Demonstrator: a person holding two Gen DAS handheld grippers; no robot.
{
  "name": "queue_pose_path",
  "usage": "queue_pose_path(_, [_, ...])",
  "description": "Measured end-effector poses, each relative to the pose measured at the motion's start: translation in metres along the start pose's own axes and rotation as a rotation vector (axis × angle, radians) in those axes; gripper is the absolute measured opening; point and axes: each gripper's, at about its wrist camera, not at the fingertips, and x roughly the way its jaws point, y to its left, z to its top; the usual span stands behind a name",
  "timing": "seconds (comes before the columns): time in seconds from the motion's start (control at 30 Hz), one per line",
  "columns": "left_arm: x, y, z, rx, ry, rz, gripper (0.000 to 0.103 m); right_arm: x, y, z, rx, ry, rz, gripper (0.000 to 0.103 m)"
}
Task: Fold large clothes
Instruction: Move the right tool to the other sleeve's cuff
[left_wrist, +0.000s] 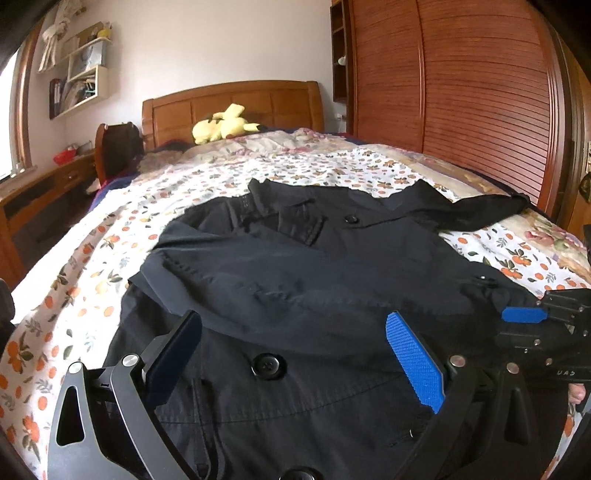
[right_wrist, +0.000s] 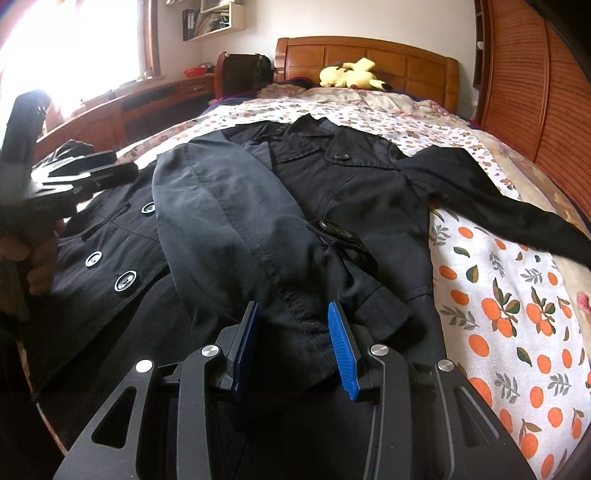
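Note:
A large black coat (left_wrist: 295, 258) (right_wrist: 332, 192) lies face up on the bed, buttons showing. Its one sleeve (right_wrist: 229, 206) is folded across the chest, and the cuff end sits between the blue pads of my right gripper (right_wrist: 293, 307), which is shut on it. The other sleeve (right_wrist: 498, 199) stretches out to the right over the quilt. My left gripper (left_wrist: 293, 319) hovers wide open over the coat's lower front with nothing between its fingers. It shows blurred at the left of the right wrist view (right_wrist: 123, 164). The right gripper (left_wrist: 517, 325) appears at the right edge of the left wrist view.
The bed carries a white quilt (right_wrist: 498, 295) printed with oranges. A yellow plush toy (left_wrist: 221, 125) lies by the wooden headboard (left_wrist: 258, 99). A wooden wardrobe (left_wrist: 461, 92) runs along the right. A desk (left_wrist: 37, 195) and a chair stand to the left. A person's hand (right_wrist: 40, 258) holds the left gripper.

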Motion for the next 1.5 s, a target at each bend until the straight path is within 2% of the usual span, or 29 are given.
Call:
queue_pose_path(0.17, [0.002,0.0,-0.008,-0.002,-0.007,0.002,0.101,-0.005,0.001,0.003,0.009,-0.018,-0.01,0.036])
queue_pose_path(0.33, [-0.004,-0.002,-0.013,0.001,-0.044,0.015,0.101,-0.029,-0.009,0.015,0.071,-0.069,-0.021,0.037])
queue_pose_path(0.43, [-0.01,-0.002,-0.015,-0.005,-0.073,0.017,0.101,-0.05,-0.023,0.029,0.087,-0.12,-0.066,0.038])
queue_pose_path(0.7, [-0.021,-0.001,-0.014,-0.013,-0.121,0.022,0.101,-0.072,-0.085,0.071,0.124,-0.175,-0.224,0.042])
queue_pose_path(1.0, [-0.022,-0.003,-0.014,-0.002,-0.128,0.027,0.101,-0.041,-0.153,0.094,0.201,-0.135,-0.333,0.049])
queue_pose_path(1.1, [-0.022,-0.003,-0.014,-0.002,-0.127,0.027,0.101,-0.031,-0.181,0.092,0.232,-0.111,-0.364,0.057])
queue_pose_path(1.3, [-0.022,-0.003,-0.014,-0.001,-0.127,0.028,0.101,0.001,-0.237,0.083,0.325,-0.03,-0.422,0.057])
queue_pose_path(1.5, [-0.022,-0.004,-0.015,0.0,-0.127,0.027,0.101,0.019,-0.289,0.07,0.447,0.027,-0.44,0.057])
